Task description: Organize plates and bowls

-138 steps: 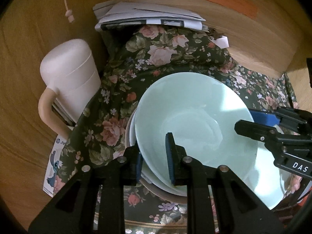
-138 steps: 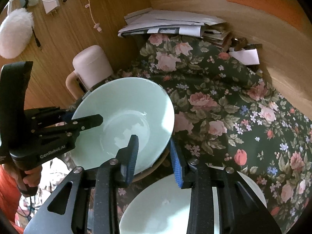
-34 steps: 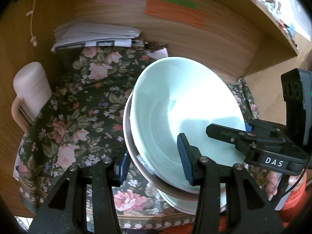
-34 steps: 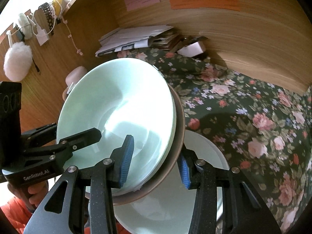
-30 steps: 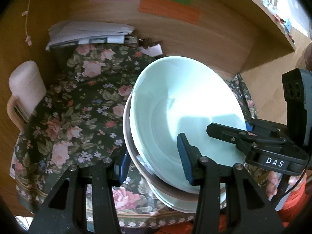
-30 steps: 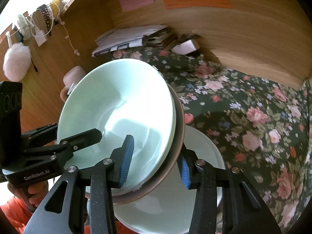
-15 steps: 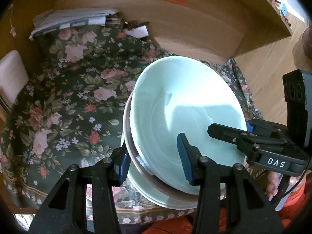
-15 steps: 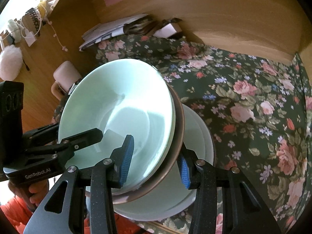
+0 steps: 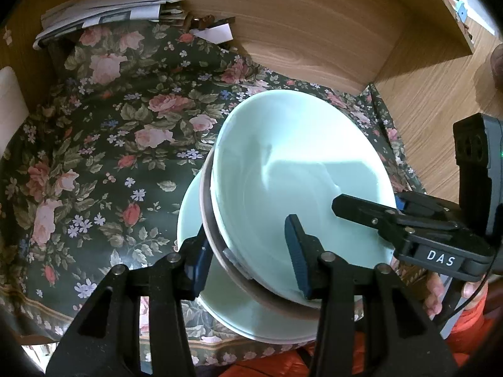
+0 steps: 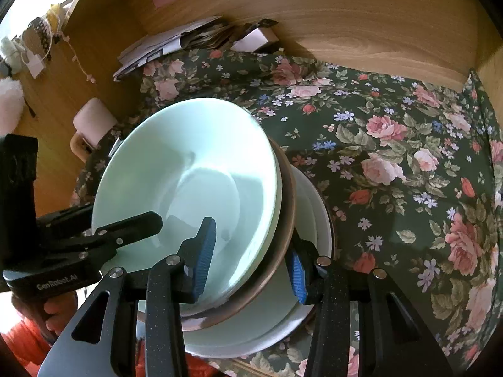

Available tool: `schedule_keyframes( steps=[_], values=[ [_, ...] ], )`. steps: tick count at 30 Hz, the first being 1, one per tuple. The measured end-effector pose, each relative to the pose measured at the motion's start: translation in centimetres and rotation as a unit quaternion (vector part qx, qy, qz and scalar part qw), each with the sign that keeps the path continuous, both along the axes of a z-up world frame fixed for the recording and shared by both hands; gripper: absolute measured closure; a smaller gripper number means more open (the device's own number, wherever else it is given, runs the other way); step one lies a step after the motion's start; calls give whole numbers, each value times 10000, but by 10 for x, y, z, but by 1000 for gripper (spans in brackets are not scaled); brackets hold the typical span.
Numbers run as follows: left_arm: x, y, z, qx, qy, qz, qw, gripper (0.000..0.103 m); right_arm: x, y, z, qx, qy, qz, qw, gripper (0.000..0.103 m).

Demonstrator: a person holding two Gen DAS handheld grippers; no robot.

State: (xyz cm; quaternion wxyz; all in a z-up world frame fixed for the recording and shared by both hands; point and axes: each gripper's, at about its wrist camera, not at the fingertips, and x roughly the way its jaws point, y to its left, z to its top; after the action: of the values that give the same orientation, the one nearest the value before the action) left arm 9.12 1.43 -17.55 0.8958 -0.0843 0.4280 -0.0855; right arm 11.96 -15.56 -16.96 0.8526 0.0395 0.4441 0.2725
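Observation:
A pale green bowl (image 9: 295, 169) rests in a brown-rimmed plate (image 9: 210, 229). Both grippers hold this stack from opposite sides, just above a pale green plate (image 9: 191, 220) that lies on the floral cloth near the table's front edge. My left gripper (image 9: 248, 259) is shut on the stack's left rim. My right gripper (image 10: 251, 254) is shut on its right rim; there the bowl (image 10: 188, 185), brown plate (image 10: 283, 226) and lower plate (image 10: 317, 220) show again. The right gripper also shows in the left wrist view (image 9: 408, 229), the left gripper in the right wrist view (image 10: 94, 235).
A dark floral cloth (image 10: 393, 144) covers the table. Stacked papers (image 9: 100, 15) lie at the back left by the wooden wall (image 10: 361, 31). A pink mug (image 10: 91, 125) stands at the left. A small white card (image 9: 217, 33) lies at the back.
Both grippers have carried the bowl-and-plate stack from the left of the table, rightward and toward the front edge, and lowered it over the pale green plate. Their grip is unchanged.

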Motion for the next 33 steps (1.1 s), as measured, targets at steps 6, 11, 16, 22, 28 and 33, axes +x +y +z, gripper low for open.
schedule_keyframes(
  steps=[6,11,16,22,28,33],
  values=[
    [-7,2,6,200,-300,211,9991,58,-5,-1,5,-214,-292,-33,9993,61],
    [-16,8,28,364,-697,382,9962,58,-13,-9,26,-150,-677,-180,9974,61],
    [-41,7,68,546,-1549,519,9851,48,-32,-15,59,78,-1242,-291,9918,59],
    [-73,-3,101,706,-2422,619,9657,40,-68,-22,98,302,-2207,-367,9742,44],
    [-101,-13,117,740,-3058,682,9468,23,-105,-27,121,455,-3045,-470,9503,23],
    [-119,-18,123,707,-3379,677,9361,12,-114,-29,123,533,-3289,-598,9409,11]
  ],
)
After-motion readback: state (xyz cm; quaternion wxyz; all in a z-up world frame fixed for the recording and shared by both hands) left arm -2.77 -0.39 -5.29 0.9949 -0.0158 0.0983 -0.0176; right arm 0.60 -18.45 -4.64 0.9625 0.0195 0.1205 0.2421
